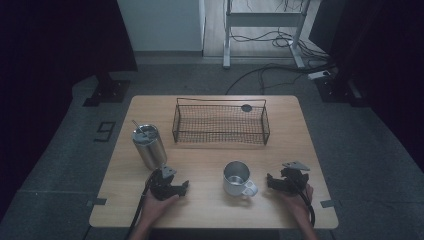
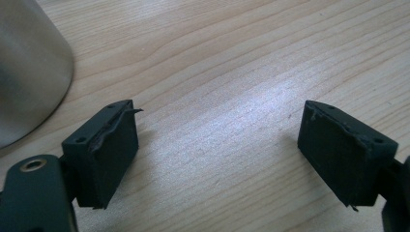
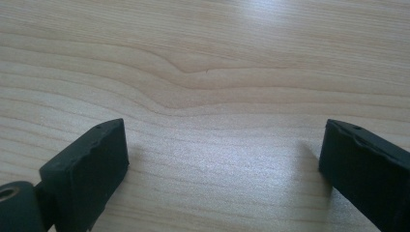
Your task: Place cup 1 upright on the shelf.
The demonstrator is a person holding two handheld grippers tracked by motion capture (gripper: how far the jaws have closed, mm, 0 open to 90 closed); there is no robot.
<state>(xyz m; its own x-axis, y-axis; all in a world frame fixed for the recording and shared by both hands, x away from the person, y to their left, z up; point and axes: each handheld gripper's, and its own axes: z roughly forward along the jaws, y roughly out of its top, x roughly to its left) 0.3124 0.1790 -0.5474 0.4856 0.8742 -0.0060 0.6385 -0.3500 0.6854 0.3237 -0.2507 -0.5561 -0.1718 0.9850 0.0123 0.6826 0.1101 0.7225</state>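
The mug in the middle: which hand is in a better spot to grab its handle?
The right claw, probably. The mug turns its handle toward that side, and the claw sits open just beside it. The left claw faces the mug's plain side.

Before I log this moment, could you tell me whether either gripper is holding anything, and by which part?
Nothing is held: the left gripper and right gripper have open jaws over bare light wooden table.

The right tool (image 3: pixel 220 166) hangs over bare wooden table (image 3: pixel 208 72), its jaws spread wide apart.
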